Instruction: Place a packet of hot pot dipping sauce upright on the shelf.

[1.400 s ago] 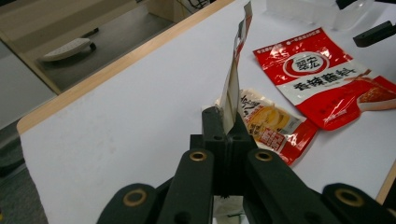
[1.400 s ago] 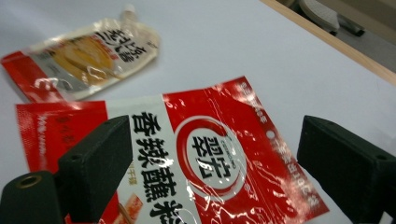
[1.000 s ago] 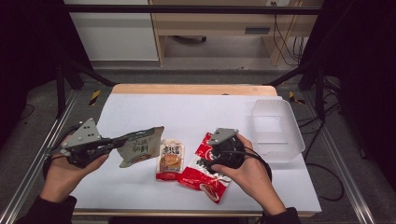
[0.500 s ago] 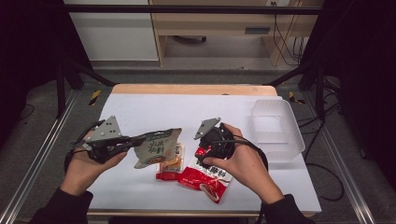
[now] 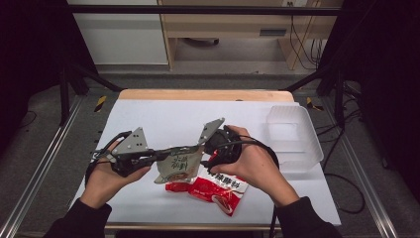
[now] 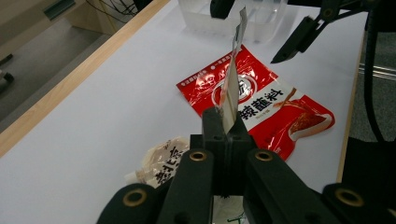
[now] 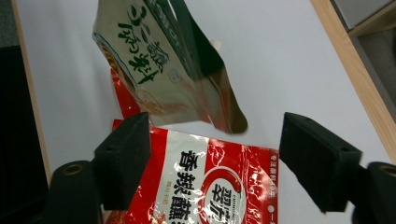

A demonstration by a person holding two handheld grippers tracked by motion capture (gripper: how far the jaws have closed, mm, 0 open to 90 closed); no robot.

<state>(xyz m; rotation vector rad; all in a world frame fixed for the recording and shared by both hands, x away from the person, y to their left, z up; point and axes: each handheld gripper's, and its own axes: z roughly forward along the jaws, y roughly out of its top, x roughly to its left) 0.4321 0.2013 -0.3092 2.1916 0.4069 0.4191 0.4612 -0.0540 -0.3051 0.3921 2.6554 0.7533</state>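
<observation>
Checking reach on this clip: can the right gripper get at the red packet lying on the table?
Probably yes. The right gripper is open and empty above the red packet; the green packet, clamped in the left gripper, covers only its far edge.

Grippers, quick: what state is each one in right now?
Left gripper: shut on the green packet, lifted off the table.
Right gripper: open, jaws just been closing, holding nothing, above the red packet.

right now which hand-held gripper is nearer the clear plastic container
Right. The right hand-held gripper hangs open above the red packets, beside the clear plastic container; the left hand-held gripper is farther off, shut on the green packet.
</observation>
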